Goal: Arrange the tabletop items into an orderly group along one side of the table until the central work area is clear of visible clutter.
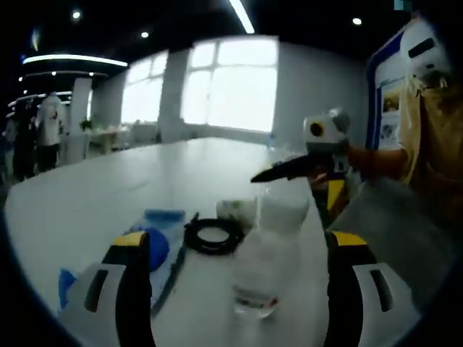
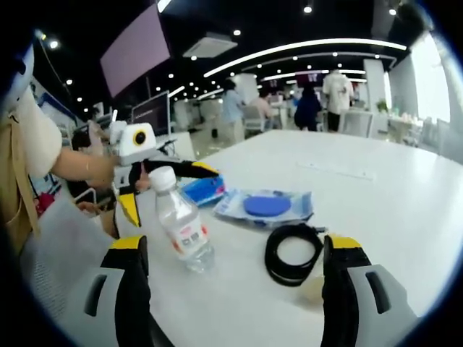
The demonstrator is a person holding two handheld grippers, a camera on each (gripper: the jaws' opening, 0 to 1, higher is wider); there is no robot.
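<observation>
I'm looking down both grippers at a small cluster near one edge of the white bench [image 2: 376, 202]: a clear plastic water bottle [image 2: 182, 225], a black coiled cable [image 2: 293, 253], and a flat clear packet with a blue disc [image 2: 266, 205] just beyond it. In the right gripper view the bottle stands tilted, its white cap up near the tips of the left gripper [image 2: 173, 172], which reaches in from the person's side; I can't tell whether those tips are touching the cap or just beside it, nor how far apart they are. My right gripper [image 2: 235, 289] hovers with its jaws spread wide and nothing between them, the bottle and cable lying ahead in the gap. In the left gripper view the left gripper [image 1: 235, 285] looks wide open too, with the bottle [image 1: 266, 249] standing between the jaws' lines and the right gripper [image 1: 289, 168] hovering beyond. I judge the bottle light, nearly empty, slick and easy to crush or topple, so I'd take it around the mid-body, gently. The cable is floppy; I'd pinch one side of the loop.
</observation>
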